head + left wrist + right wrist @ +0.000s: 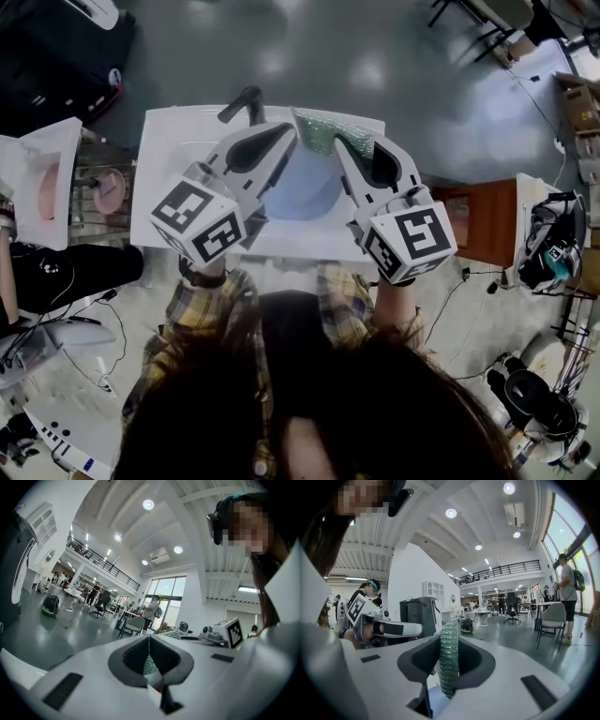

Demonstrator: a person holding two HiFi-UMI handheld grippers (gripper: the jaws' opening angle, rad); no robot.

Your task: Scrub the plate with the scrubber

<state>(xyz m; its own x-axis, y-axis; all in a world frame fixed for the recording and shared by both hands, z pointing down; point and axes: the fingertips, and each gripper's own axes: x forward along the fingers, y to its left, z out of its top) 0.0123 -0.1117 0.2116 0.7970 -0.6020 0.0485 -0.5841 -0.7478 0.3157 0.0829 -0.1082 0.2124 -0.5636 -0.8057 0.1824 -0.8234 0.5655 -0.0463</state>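
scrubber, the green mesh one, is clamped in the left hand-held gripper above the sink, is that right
Not quite: the green mesh scrubber is clamped in the right hand-held gripper, not the left, above the sink. The right gripper view shows it pinched between that gripper's jaws.

Plate [300, 192] between left gripper [289, 133] and right gripper [343, 142]; scrubber [316, 131] behind it (farther)

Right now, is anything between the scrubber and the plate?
Nothing visible is. The scrubber, pinched by the right gripper and the left gripper, hangs right at the plate's far edge, with no object between them.
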